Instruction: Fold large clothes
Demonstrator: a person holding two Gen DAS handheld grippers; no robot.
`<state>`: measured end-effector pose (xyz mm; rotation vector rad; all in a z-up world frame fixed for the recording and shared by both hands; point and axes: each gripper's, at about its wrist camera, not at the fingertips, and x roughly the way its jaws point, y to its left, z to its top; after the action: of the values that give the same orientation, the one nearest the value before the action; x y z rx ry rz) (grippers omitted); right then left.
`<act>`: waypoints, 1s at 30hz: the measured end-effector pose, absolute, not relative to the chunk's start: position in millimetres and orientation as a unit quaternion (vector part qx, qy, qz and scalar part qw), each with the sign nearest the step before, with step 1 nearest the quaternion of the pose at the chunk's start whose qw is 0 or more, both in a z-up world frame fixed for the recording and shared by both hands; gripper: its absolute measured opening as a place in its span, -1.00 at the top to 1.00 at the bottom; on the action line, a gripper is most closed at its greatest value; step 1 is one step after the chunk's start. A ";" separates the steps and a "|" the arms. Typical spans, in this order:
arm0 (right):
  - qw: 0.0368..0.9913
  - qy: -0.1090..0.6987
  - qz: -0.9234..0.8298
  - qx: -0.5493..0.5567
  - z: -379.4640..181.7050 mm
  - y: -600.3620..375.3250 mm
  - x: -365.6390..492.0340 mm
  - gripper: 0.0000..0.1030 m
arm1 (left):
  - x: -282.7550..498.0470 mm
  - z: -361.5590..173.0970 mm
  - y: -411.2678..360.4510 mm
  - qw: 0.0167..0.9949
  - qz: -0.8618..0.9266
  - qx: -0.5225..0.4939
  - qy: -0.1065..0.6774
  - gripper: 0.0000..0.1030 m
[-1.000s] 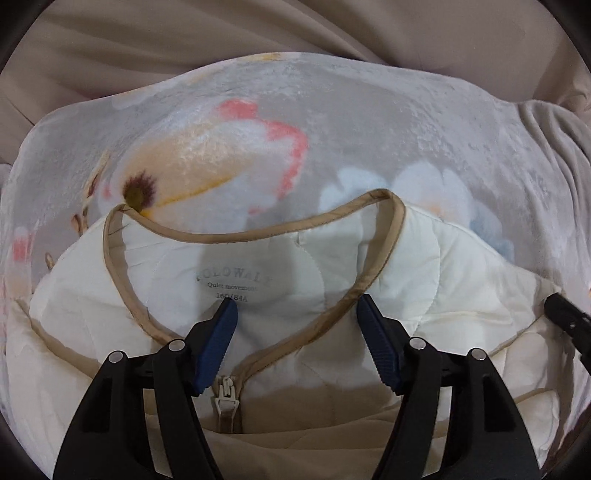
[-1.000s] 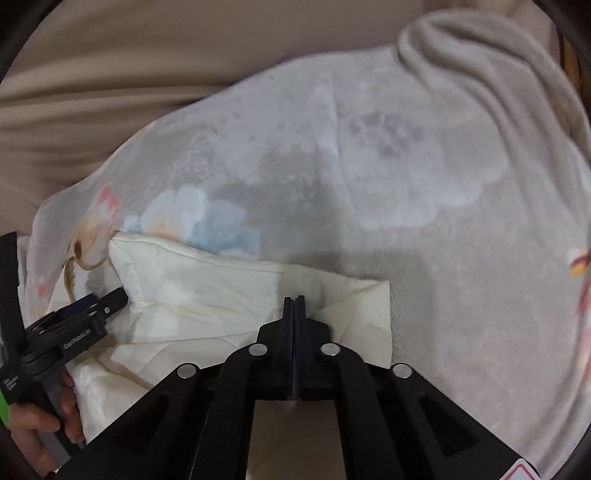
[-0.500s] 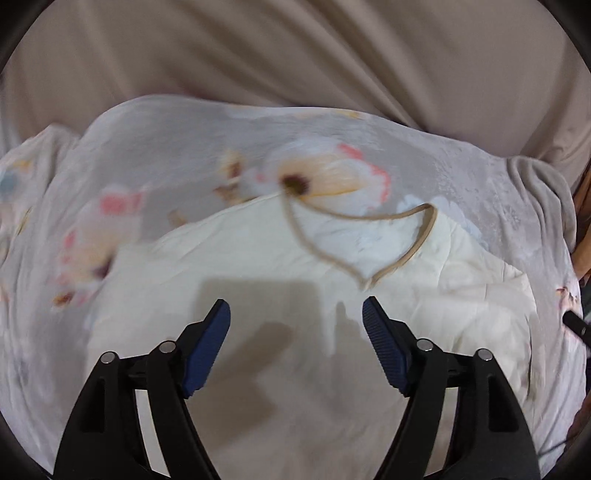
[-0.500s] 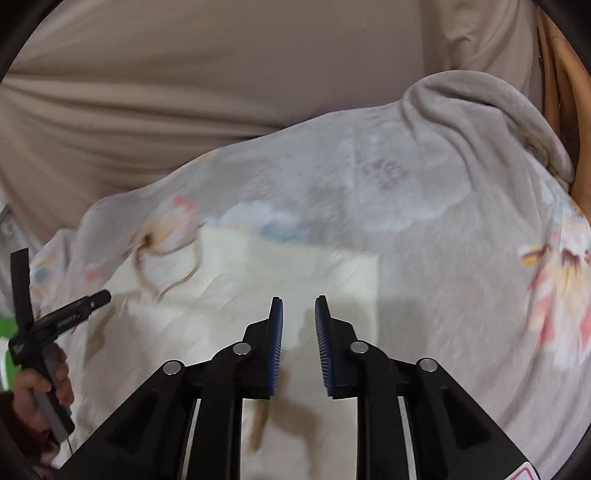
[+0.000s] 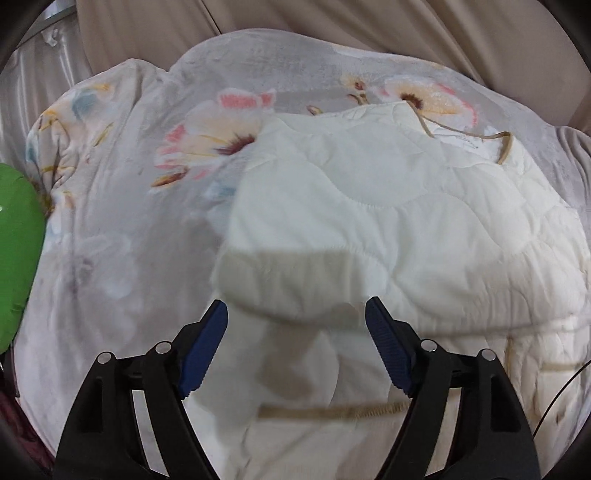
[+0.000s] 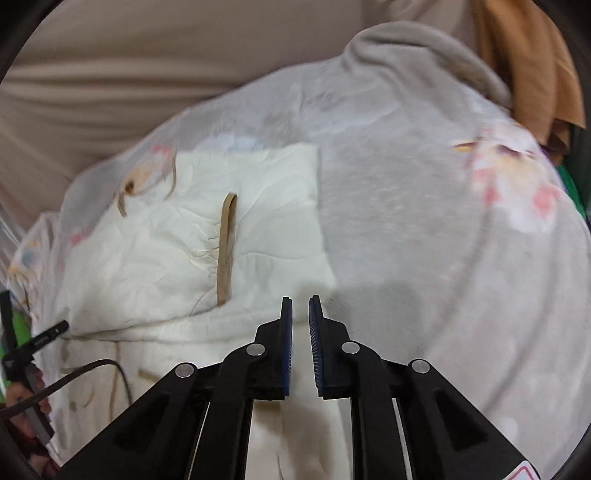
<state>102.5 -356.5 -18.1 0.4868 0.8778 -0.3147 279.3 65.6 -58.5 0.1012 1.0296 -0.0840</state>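
A cream quilted jacket [image 5: 388, 221] with tan trim lies partly folded on a grey floral blanket [image 5: 129, 229]. Its tan-edged collar [image 5: 502, 147] is at the far right in the left wrist view. My left gripper [image 5: 295, 343] is open and empty, held above the jacket's near folded edge. In the right wrist view the jacket [image 6: 166, 258] lies left of centre with a tan strip [image 6: 225, 247] on it. My right gripper [image 6: 300, 332] is open a narrow gap, empty, above the jacket's right edge. The left gripper [image 6: 48, 334] shows at the far left there.
The blanket [image 6: 424, 240] covers a bed. Beige curtains [image 5: 332, 22] hang behind. A green object [image 5: 18, 251] sits at the left edge. Orange-brown cloth [image 6: 535, 66] lies at the far right. A dark cable [image 6: 92, 373] crosses the jacket.
The right gripper has opened and let go of the jacket. Both grippers have pulled back and up from the jacket. The left gripper has also swung left, so the collar now lies far off.
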 end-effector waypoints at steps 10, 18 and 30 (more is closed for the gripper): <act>0.830 0.480 -0.140 0.246 -52.0 -305.0 -66.1 -0.31 | 145.2 -58.2 148.8 0.835 -0.056 -0.026 0.547 -0.77; 0.796 0.482 -0.131 0.341 -99.3 -296.4 -100.2 -0.34 | 103.3 -107.8 188.8 0.781 -0.038 -0.131 0.609 -0.76; 0.811 0.439 -0.083 0.378 -79.0 -287.4 -84.5 0.91 | 102.0 -71.7 172.4 0.785 -0.114 -0.157 0.588 0.75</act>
<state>-84.5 -287.4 -79.0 0.8079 0.9369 -0.1765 102.0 172.4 -71.7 -0.3392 1.2678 -0.2453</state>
